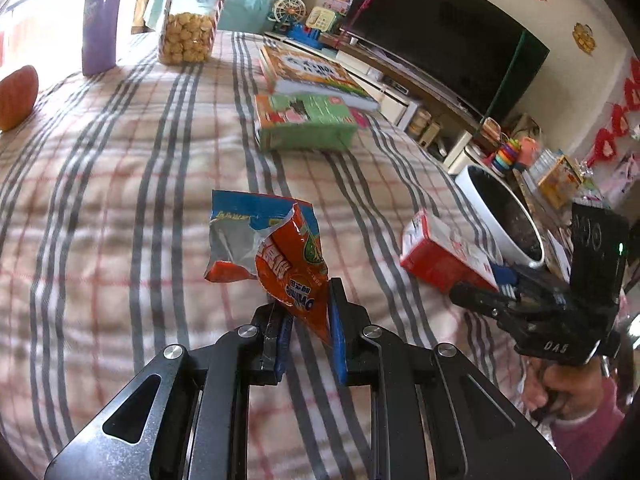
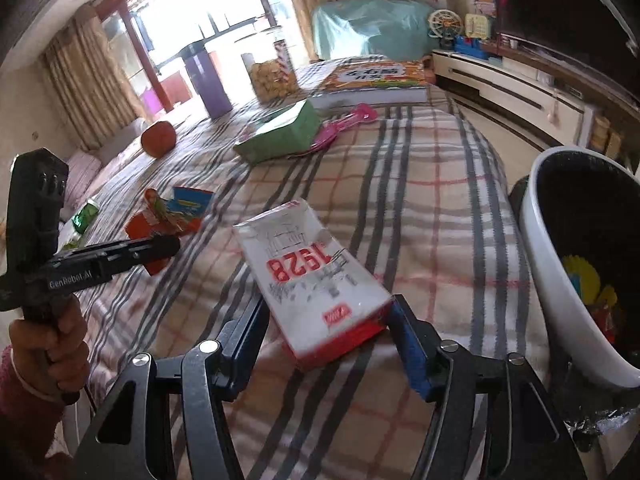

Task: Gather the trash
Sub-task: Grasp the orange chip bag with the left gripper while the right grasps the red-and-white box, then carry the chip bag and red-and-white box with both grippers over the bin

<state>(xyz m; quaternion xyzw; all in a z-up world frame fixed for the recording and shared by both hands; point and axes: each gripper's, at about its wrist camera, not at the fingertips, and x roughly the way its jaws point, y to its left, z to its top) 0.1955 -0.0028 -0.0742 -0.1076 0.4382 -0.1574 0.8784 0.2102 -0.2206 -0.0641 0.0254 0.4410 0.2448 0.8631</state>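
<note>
My left gripper [image 1: 308,320] is shut on a torn orange and blue snack wrapper [image 1: 276,248] and holds it above the checked tablecloth; the wrapper also shows in the right wrist view [image 2: 168,216]. A white and red carton [image 2: 308,284] lies on the cloth, also seen in the left wrist view [image 1: 444,256]. My right gripper [image 2: 326,316] is open, one finger on each side of the carton's near end. A white bin with a black liner [image 2: 544,264] stands at the table's right edge and holds some coloured trash.
A green box [image 1: 304,120] and a thick book [image 1: 316,72] lie further back. A cookie jar [image 1: 188,28], a purple bottle [image 1: 100,20] and an orange ball [image 1: 18,96] stand far left. A green crumpled wrapper [image 2: 84,216] and pink spoon [image 2: 344,124] lie on the cloth.
</note>
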